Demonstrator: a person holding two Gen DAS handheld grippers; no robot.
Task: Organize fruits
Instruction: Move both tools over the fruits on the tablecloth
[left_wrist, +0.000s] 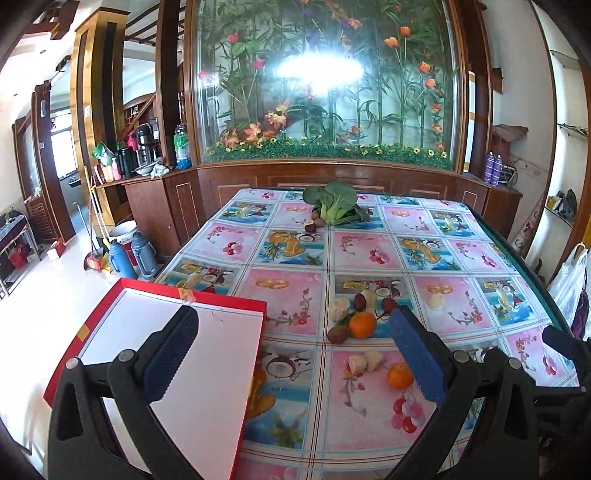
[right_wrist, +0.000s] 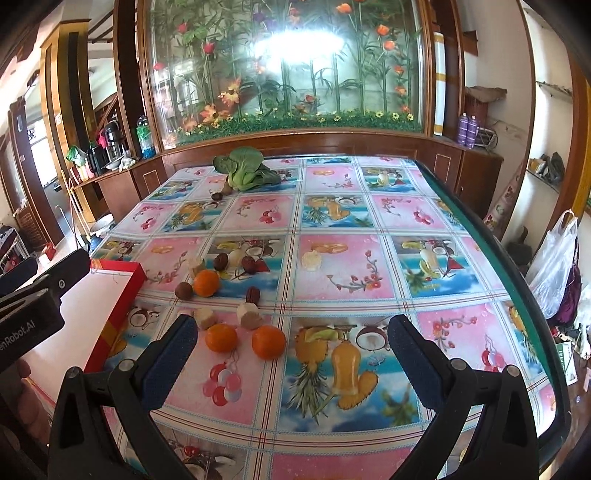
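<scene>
A red box with a white inside lies at the table's left edge; it also shows in the right wrist view. Fruit lies loose beside it: oranges, a kiwi, dark red dates, pale banana chunks. In the left wrist view an orange, a kiwi and banana chunks show. My left gripper is open and empty above the box's right edge. My right gripper is open and empty, just right of the oranges.
A green bok choy with small brown fruits lies at the table's far side. The patterned tablecloth covers the table. A wooden cabinet with a glass plant display stands behind. A plastic bag hangs at the right.
</scene>
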